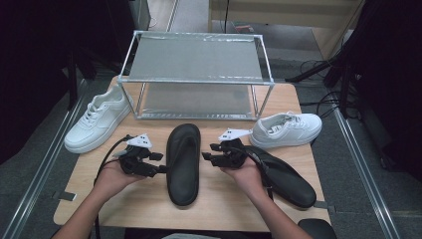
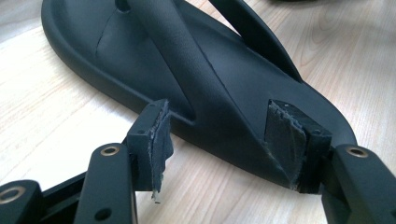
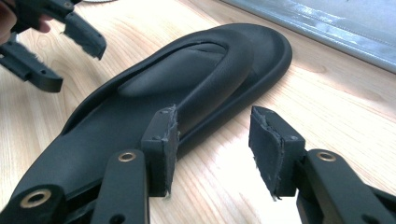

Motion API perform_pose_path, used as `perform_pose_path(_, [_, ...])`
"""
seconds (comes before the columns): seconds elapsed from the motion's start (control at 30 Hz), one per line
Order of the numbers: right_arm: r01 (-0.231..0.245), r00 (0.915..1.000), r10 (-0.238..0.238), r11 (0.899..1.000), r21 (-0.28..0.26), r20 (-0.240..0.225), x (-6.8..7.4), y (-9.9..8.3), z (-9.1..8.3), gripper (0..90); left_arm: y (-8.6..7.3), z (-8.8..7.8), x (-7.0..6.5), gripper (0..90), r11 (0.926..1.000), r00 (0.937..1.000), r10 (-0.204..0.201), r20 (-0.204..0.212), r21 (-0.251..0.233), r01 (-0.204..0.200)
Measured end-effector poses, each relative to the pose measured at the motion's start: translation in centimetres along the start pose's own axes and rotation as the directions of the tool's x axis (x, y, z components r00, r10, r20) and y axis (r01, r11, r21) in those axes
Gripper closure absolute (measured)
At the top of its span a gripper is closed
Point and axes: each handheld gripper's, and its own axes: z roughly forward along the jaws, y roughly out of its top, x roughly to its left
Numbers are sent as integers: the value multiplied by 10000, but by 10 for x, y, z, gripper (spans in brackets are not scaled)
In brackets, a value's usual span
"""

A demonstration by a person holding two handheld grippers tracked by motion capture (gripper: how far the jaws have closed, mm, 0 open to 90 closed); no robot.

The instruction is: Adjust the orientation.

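Both my tongs stand open w/ nothing clamped: left gripper [image 1: 160,163] spread wide around the edge of the black rubber flip-flop sandal [image 1: 183,162], pads off it; right gripper [image 1: 207,151] about half open just beside its other edge, pads bare in the right gripper view. No earlier pic, so that's all re the jaws.

Sandal lies flat, sole down, mid-table on the pale wooden tabletop [image 1: 149,204], toe end towards the metal-framed mesh shelf rack [image 1: 196,74], between my two hands. Its mate, a second black flip-flop [image 1: 286,177], sits under my right forearm.

Handling, my guess: light, soft, bendy foam/rubber, matte so prob. grippy not slick, nothing fragile. One-end grab = it'll droop. Best hold is the thick side rim near the middle, or the wide strap [image 2: 187,60], which gives the pads something to bite.

Pose: both hands low, palms in, forearms in from the near edge, grippers pointing inward at each other across the sandal, roughly level w/ the table.
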Motion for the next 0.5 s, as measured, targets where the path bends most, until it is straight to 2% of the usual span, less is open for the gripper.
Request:
perform_pose_path(0.2, [-47,9999,47,10000,43,120,0,-7,-10,522,9,3,3,406,9999,9998,163,106,31,-164])
perform_pose_path(0.33, [-185,9996,188,9997,-158,197,-1,-13,-22,521,16,5,5,400,9997,9996,185,224,-154,-181])
perform_pose_path(0.5, [-343,9989,354,9987,-375,312,-3,-17,-37,518,23,14,9,395,9997,9991,210,374,93,-214])
